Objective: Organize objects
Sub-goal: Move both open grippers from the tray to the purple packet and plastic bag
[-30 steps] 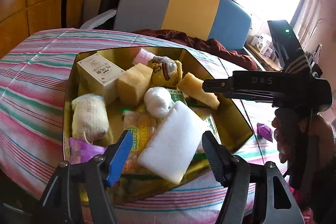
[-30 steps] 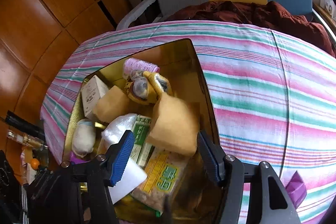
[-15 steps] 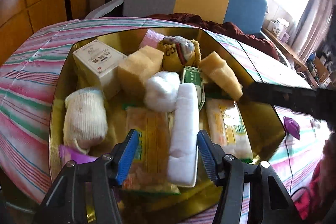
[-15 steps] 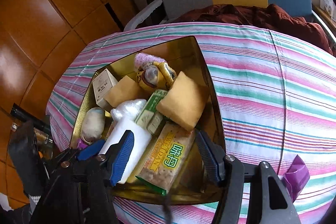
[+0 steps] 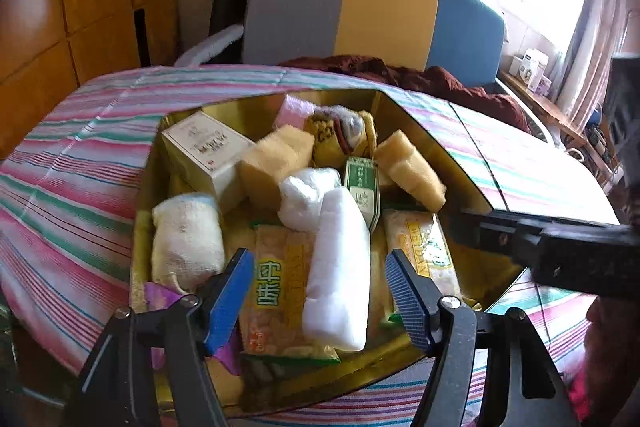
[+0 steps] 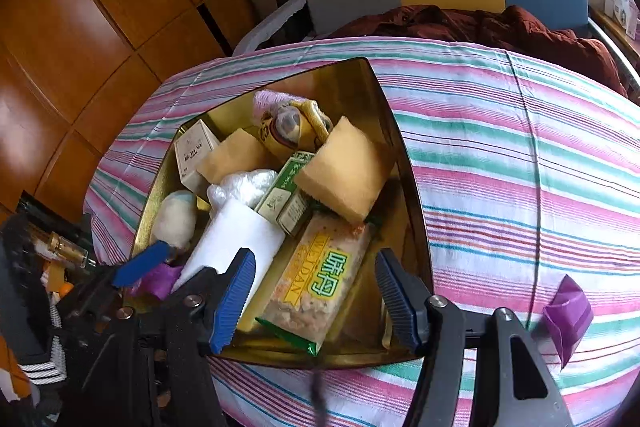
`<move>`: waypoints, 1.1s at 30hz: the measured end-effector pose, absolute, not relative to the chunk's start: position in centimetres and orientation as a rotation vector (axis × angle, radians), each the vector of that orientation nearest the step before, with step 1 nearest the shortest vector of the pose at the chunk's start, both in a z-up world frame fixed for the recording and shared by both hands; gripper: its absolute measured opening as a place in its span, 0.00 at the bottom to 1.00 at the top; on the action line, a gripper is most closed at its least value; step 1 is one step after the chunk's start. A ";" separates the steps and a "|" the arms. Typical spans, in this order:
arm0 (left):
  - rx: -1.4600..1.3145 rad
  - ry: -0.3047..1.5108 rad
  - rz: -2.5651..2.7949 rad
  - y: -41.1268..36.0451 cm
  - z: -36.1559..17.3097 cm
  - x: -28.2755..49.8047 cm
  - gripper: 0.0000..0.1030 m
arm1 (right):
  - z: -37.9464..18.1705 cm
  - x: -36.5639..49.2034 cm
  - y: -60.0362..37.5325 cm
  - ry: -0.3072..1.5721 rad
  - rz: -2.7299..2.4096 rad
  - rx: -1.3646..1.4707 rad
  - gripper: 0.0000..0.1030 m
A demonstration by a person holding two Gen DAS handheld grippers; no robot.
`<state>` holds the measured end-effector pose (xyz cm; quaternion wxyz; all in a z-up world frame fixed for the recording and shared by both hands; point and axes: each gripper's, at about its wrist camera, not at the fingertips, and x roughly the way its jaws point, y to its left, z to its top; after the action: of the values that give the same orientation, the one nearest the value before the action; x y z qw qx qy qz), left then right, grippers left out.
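Observation:
A gold tray (image 5: 436,143) (image 6: 416,227) on a striped tablecloth holds several items: a white sponge block (image 5: 340,267) (image 6: 236,239), yellow cracker packs (image 5: 276,291) (image 6: 320,283), yellow sponges (image 5: 276,159) (image 6: 344,171), a white box (image 5: 204,151), a rolled cream cloth (image 5: 186,243), a green box (image 5: 362,187). My left gripper (image 5: 320,295) is open over the tray's near edge, straddling the white block without touching it. My right gripper (image 6: 316,299) is open above the cracker pack at the tray's near right.
A purple wrapper (image 6: 568,311) lies on the cloth right of the tray; another (image 5: 160,299) sits in the tray's near left corner. A grey, yellow and blue chair (image 5: 360,11) with a maroon garment (image 5: 400,75) stands behind the table. Wooden panels line the left.
The white block turned on edge and settled lengthwise between the cracker packs. Both grippers drew back slightly from the tray and stayed open.

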<state>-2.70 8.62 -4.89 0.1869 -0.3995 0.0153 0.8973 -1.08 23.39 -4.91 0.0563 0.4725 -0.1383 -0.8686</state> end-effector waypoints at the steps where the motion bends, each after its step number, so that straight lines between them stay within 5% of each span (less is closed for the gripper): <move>1: -1.113 0.043 2.536 8.5 -4.7 -2.5 0.73 | -4.9 -0.9 23.3 -0.408 -2.646 1.433 0.61; 12: -1.017 0.066 2.569 8.4 -2.5 -0.6 0.80 | -4.2 1.1 23.7 -0.322 -2.739 1.398 0.61; 33: -0.934 0.228 2.463 13.3 -1.3 1.3 0.80 | -3.8 3.8 32.2 -0.481 -2.853 1.450 0.61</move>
<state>1.34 13.26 -1.26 0.2463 -0.3425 0.0835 0.9028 3.78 32.19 -3.76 -0.0475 0.4476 -0.1483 -0.8806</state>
